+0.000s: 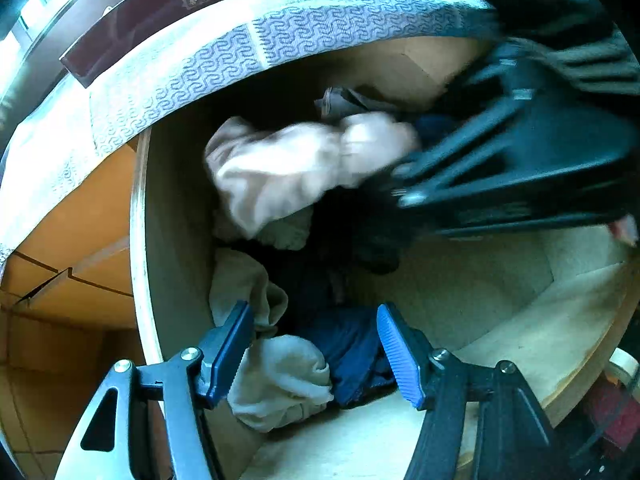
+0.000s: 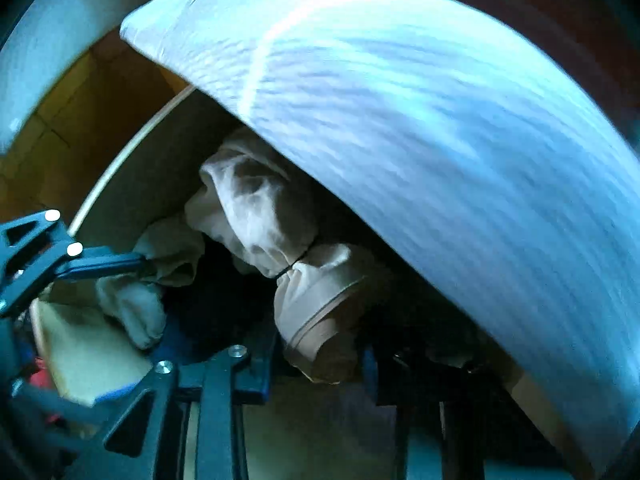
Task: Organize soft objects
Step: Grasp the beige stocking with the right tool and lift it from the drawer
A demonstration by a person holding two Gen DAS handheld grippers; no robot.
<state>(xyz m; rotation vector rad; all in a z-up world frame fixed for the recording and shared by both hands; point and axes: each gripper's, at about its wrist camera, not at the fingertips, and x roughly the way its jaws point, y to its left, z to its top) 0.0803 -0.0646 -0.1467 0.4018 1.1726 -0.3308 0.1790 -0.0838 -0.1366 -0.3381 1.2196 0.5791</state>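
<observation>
The soft things lie heaped in an open wooden drawer (image 1: 500,304) pulled out from under a bed with a patterned cover (image 1: 320,32), so they can be sorted from above. The right tongs (image 2: 320,364) are clenched on a pale beige bundle (image 2: 316,308), tied at its waist by a dark band, probably to lift it clear of the pile. The left tongs (image 1: 316,352) hang released, blue pads spread either side of a cream sock (image 1: 280,380) and a navy cloth (image 1: 352,352), touching neither firmly, seemingly ready for the next pick.
</observation>
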